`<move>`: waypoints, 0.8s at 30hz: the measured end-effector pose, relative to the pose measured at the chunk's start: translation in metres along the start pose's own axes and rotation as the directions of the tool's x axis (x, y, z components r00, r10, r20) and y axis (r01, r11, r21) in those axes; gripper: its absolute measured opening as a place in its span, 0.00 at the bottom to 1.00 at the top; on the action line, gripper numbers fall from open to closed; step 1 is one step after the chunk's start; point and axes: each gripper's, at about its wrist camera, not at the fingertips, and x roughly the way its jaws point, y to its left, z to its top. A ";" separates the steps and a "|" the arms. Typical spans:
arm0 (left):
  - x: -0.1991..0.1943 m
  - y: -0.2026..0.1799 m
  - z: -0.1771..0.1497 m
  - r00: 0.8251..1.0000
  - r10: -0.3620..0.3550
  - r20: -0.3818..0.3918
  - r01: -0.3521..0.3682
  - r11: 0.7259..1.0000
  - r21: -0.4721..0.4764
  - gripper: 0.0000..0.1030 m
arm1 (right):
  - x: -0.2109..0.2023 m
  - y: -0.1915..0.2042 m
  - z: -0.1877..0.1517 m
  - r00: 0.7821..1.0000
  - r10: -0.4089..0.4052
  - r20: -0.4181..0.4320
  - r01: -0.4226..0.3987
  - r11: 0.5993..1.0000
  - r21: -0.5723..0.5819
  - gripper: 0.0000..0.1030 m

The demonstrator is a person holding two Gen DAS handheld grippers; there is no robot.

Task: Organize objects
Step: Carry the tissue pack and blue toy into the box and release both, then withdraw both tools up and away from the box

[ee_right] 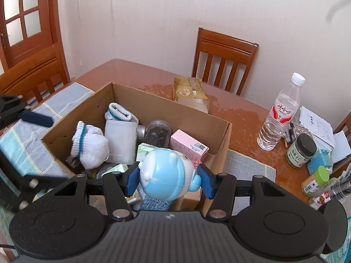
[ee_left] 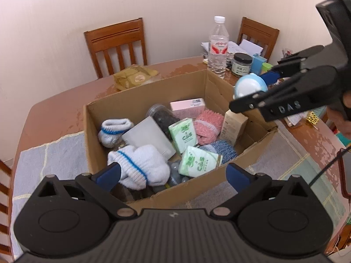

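Two grippers noted: right gripper [ee_right: 168,180] clamps blue toy [ee_right: 167,174], lower centre; left gripper [ee_left: 173,174] gapes empty. Recommend lowering toy well inside cardboard box [ee_right: 221,144] before release.

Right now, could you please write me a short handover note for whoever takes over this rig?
Left gripper: open, holding nothing, over the near edge of the cardboard box.
Right gripper: shut on the blue-and-white round toy, above the box.
In the box: white socks, green tissue packs, pink box, dark jar.
Left to do: toy is not set down; water bottle and lidded jar stand on the table.
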 end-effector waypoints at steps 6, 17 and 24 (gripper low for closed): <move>-0.010 0.004 -0.006 0.999 0.042 0.019 -0.042 0.999 0.014 0.99 | 0.016 0.003 0.012 1.000 0.005 -0.022 -0.005 1.000 -0.003 0.59; -0.016 -0.001 -0.008 0.996 0.069 0.049 -0.071 0.997 0.043 0.99 | 0.016 0.003 0.029 0.999 -0.039 -0.018 0.040 0.997 0.068 0.97; -0.010 0.007 -0.003 0.996 0.090 0.006 -0.089 0.991 -0.103 0.99 | 0.005 -0.006 0.032 0.992 -0.086 -0.088 0.097 0.986 0.138 1.00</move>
